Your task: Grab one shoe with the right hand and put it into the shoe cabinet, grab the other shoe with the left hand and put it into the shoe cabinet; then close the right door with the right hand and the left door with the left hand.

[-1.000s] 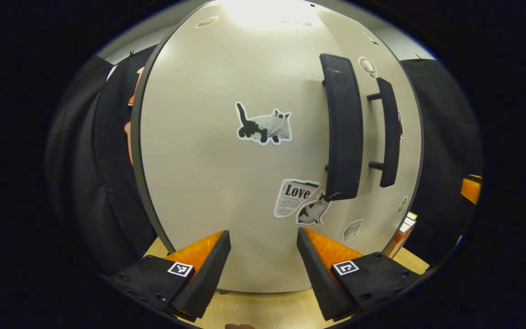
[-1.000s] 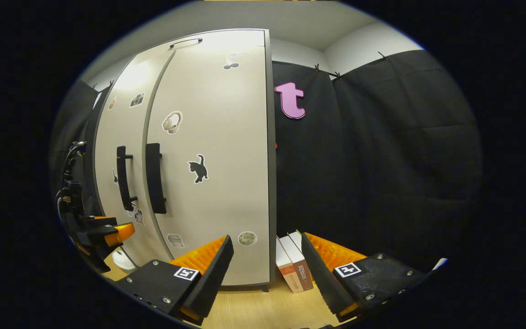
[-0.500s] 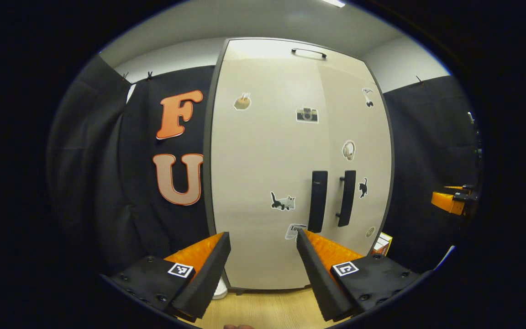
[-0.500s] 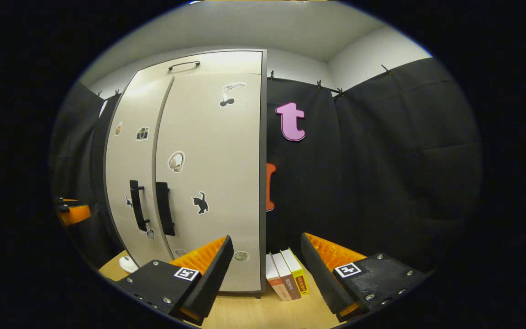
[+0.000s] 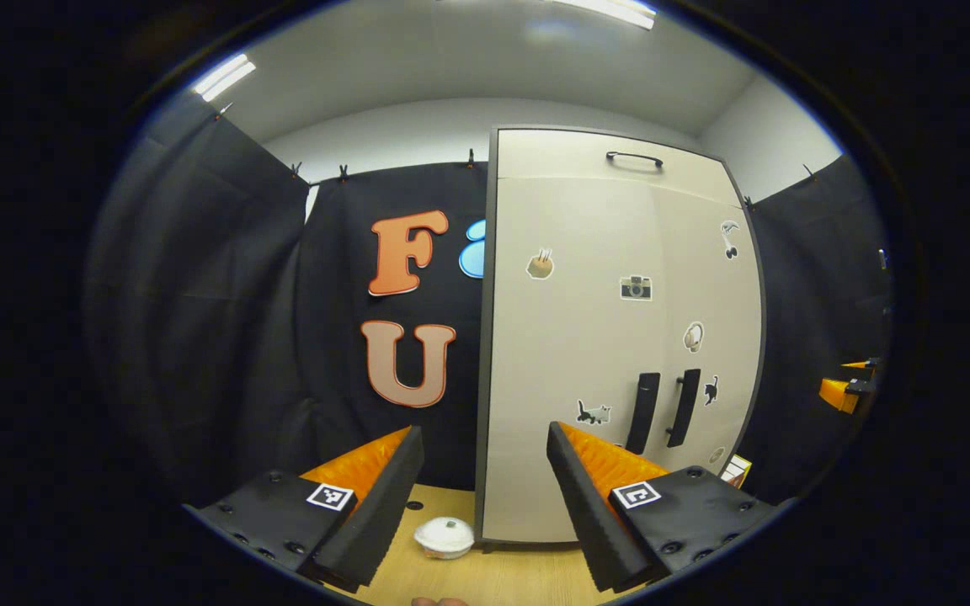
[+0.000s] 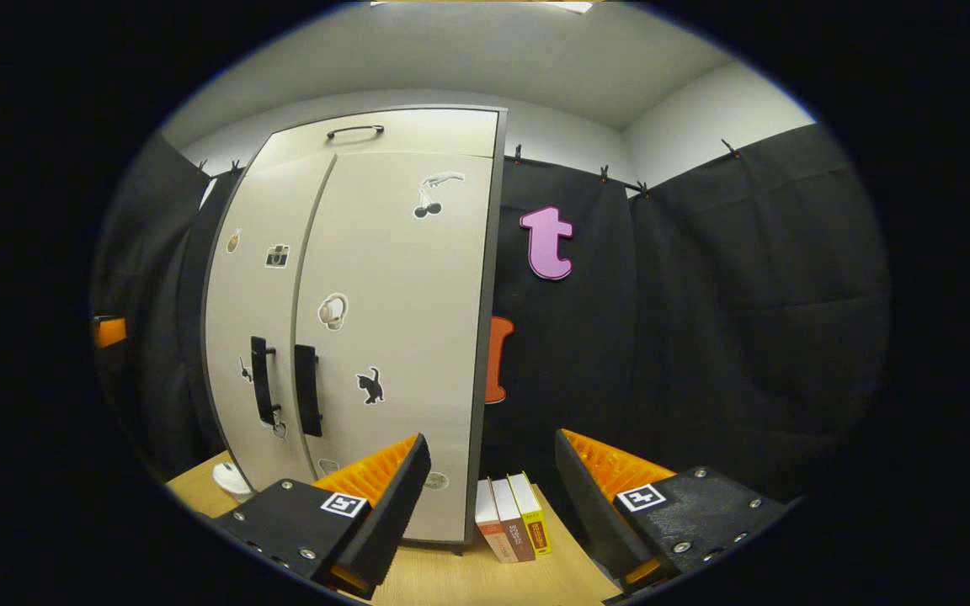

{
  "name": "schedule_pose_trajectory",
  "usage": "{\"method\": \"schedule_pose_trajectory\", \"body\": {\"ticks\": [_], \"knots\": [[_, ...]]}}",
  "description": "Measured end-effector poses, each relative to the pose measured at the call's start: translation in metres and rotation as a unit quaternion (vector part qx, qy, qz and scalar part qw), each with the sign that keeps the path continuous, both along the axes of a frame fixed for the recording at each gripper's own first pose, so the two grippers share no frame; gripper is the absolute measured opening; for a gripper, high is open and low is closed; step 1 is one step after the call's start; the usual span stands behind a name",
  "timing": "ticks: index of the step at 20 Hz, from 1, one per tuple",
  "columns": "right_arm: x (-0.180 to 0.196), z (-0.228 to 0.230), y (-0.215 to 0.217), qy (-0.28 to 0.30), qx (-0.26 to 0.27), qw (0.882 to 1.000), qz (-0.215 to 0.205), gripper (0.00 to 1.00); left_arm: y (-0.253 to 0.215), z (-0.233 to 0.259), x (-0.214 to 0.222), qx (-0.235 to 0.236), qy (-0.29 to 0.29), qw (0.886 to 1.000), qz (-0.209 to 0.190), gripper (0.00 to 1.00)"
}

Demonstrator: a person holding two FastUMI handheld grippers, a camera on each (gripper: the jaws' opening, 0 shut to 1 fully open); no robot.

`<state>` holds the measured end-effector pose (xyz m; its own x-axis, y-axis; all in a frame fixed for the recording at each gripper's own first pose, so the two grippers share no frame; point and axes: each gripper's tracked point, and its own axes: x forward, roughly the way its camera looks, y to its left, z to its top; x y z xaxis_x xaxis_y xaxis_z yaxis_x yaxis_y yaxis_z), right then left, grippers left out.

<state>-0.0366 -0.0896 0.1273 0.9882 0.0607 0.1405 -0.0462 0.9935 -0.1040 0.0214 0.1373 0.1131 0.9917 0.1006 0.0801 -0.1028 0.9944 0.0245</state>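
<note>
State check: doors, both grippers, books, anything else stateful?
left door: closed
right door: closed
left gripper: open, empty
right gripper: open, empty
books: upright, beside the cabinet
white lidded bowl: lid on, on the floor

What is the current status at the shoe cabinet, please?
Left gripper open, empty. Right gripper open, empty. Shoe cabinet doors both shut. Nothing in the way.
</note>
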Motion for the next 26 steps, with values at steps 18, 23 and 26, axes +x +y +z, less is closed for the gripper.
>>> {"method": "schedule_pose_trajectory", "body": {"ticks": [18,23,26], "knots": [[-0.037,0.006,0.042,-0.023,0.016,1.0,0.002,0.92,0.026,0.005,-0.01,0.008,-0.009,1.0,-0.025,0.94],[-0.054,0.005,0.064,-0.031,0.02,0.999,-0.018,0.92,0.069,-0.001,-0.012,0.012,-0.005,1.0,-0.02,0.96],[-0.059,0.007,0.079,-0.032,0.024,0.999,-0.019,0.92,0.087,-0.002,-0.016,0.012,-0.008,1.0,-0.014,0.96]]}}
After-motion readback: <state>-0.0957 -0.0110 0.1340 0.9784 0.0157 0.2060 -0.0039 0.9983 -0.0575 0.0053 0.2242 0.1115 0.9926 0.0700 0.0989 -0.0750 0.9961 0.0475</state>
